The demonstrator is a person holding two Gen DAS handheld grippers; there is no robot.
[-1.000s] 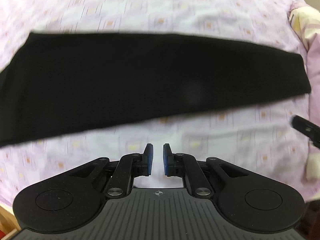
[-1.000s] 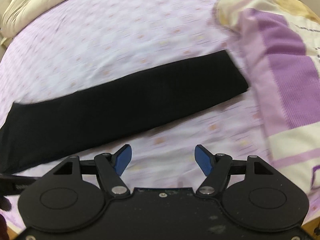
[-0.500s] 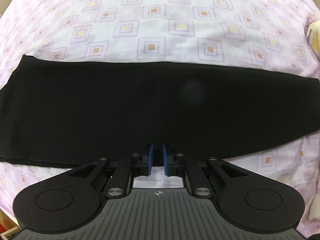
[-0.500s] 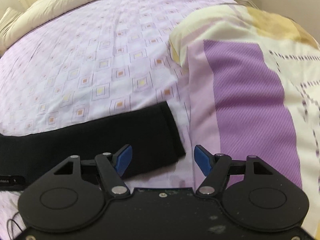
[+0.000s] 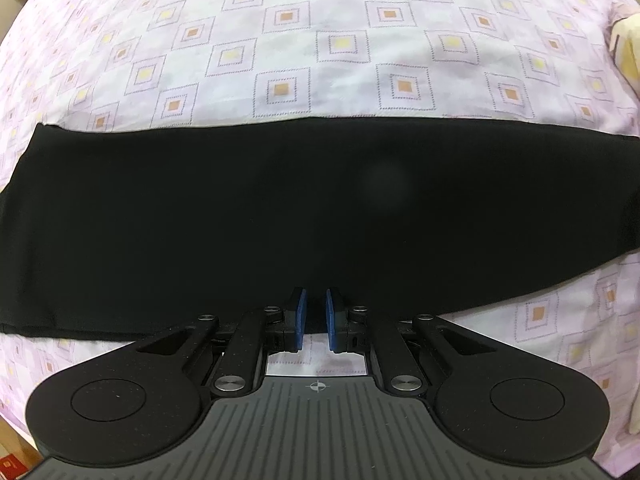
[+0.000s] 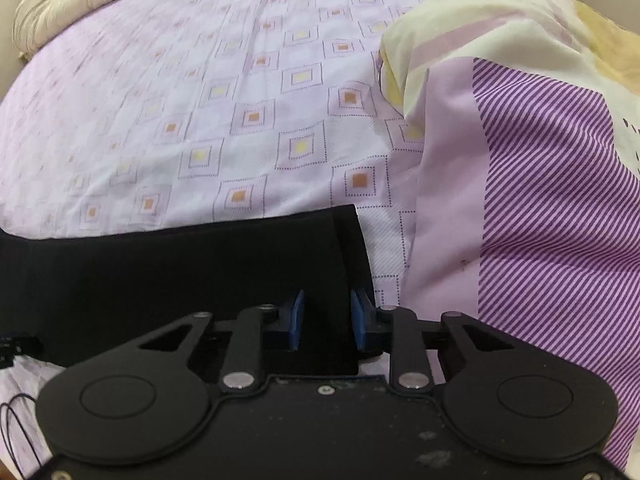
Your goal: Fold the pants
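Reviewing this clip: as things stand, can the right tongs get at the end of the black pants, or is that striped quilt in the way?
Probably yes. The right tongs already straddle the pants at their end, jaws just closing with black cloth between them. The striped quilt lies beside that end, not over it.

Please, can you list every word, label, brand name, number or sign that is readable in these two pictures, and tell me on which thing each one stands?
Words, brand names, numbers: none can be read.
Crosshair sign, a circle with a cross: printed on the body of the left hand-held gripper.
Dark dotted marks: on the striped blanket, cut off at the picture's edge, not readable.
Black pants and bed sheet: no text, only a pattern of squares on the sheet.
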